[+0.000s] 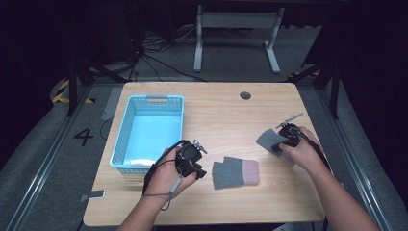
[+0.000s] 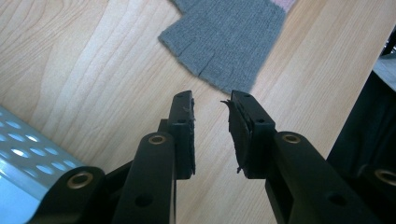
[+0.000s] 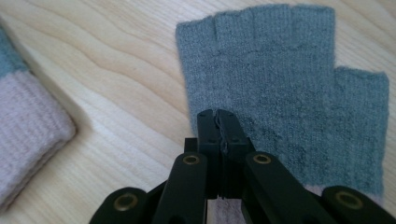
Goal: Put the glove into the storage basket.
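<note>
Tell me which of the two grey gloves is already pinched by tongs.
The right-hand glove, pinched at its edge by the shut right tongs. The middle glove lies free before the open left tongs.

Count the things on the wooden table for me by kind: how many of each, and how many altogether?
Grey knitted fingerless gloves with pink cuffs: 2, one mid-table, one under the right tool.
Light blue perforated plastic baskets: 1.
Hand-held black two-jaw tools: 2, left, jaws apart, and right, jaws closed.
Total: 5.
</note>
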{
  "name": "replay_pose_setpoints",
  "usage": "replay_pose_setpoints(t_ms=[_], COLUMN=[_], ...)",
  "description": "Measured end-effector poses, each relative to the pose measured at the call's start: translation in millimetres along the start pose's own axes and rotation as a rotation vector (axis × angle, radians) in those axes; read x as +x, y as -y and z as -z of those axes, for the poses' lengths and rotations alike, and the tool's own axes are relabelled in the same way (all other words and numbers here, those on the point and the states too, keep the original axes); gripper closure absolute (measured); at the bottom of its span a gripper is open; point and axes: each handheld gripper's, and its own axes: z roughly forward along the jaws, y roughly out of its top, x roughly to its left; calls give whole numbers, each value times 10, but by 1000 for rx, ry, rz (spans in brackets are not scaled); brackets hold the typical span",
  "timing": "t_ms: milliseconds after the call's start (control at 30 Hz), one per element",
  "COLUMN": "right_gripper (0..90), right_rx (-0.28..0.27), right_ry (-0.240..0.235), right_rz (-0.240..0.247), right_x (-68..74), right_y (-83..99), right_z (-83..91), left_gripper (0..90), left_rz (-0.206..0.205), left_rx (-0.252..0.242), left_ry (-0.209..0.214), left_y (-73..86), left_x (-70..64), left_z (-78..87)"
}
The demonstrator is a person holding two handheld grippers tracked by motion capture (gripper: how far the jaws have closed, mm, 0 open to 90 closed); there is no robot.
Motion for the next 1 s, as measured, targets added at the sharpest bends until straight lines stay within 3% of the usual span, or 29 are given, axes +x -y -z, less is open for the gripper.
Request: replay_pose_setpoints(t_ms=[167, 533, 733, 1000], right_gripper=[882, 746, 651, 536], right_rx=[-25, -127, -103, -44], right_ry=[-14, -11, 1, 27], right_rz=[20, -20, -34, -14], right_x=[29, -50, -110, -203], right_y=[-3, 8, 16, 41], right_z=[48, 360, 402, 345], left_gripper=[710, 704, 704, 704], left_rz=[3, 4, 4, 9], left_rx=[0, -2, -6, -5], left_ry=[-1, -6, -7, -4], left_y=[8, 18, 13, 13], left_x=[0, 14, 10, 12], left_z=[15, 41, 44, 42])
